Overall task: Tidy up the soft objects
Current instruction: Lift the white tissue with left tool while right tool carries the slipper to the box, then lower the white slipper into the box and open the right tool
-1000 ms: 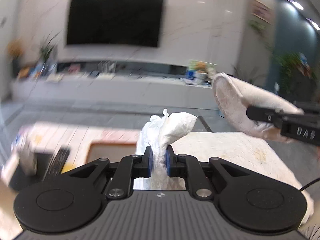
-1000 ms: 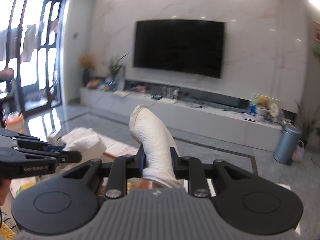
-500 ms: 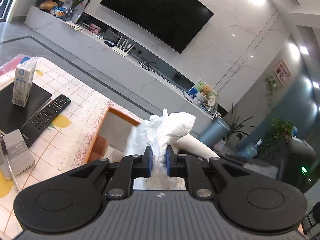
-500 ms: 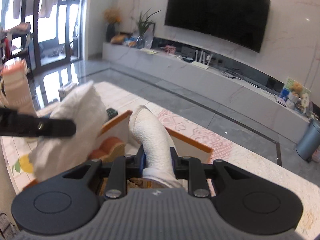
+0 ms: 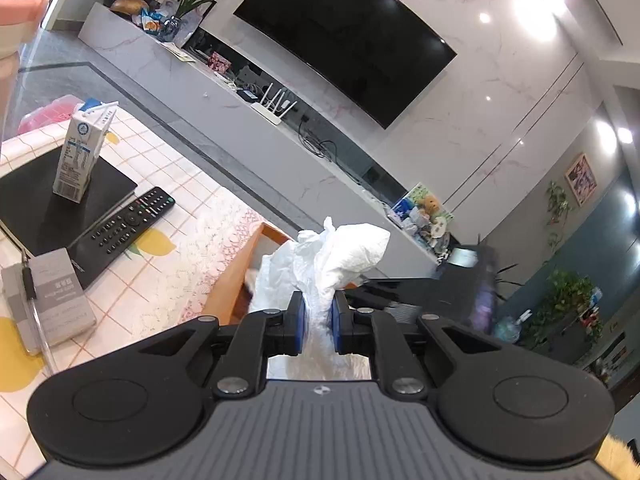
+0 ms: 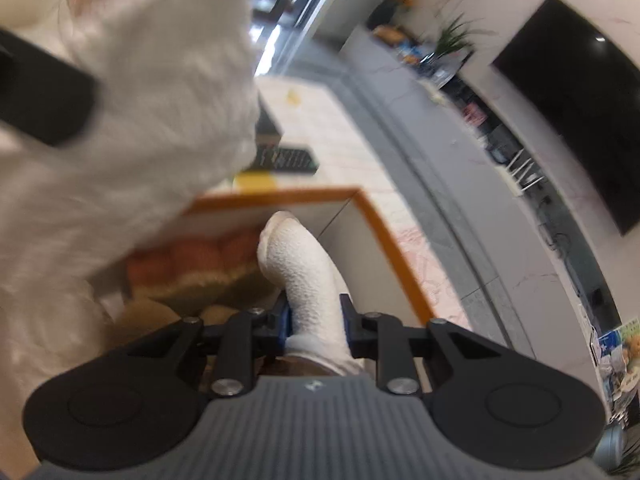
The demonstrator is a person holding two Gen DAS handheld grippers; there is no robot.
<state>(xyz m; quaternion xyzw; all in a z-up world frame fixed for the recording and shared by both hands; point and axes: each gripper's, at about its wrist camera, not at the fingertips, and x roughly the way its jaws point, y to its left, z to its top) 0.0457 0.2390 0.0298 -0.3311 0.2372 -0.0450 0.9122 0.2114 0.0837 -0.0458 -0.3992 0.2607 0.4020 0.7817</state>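
My left gripper (image 5: pixel 317 328) is shut on a bunched part of a white towel (image 5: pixel 340 256), held above an orange-rimmed box (image 5: pixel 236 276). My right gripper (image 6: pixel 314 320) is shut on another rolled part of the white towel (image 6: pixel 296 260), right above the open box (image 6: pixel 384 236). Orange and yellow soft items (image 6: pixel 192 268) lie inside the box. The left-held bunch of towel (image 6: pixel 140 128) fills the upper left of the right wrist view, blurred. The right gripper shows as a dark blurred shape (image 5: pixel 440 292) in the left wrist view.
A milk carton (image 5: pixel 82 152) stands on a black book (image 5: pixel 52 200). A TV remote (image 5: pixel 124 228) and a grey box (image 5: pixel 56 300) lie on the checked tablecloth (image 5: pixel 160 272). A TV (image 5: pixel 344 40) hangs above a long cabinet (image 5: pixel 240 120).
Both grippers have tilted down and moved over the orange-rimmed box with the towel. The right gripper has dropped closest to the box opening, and the two grippers have come nearer each other.
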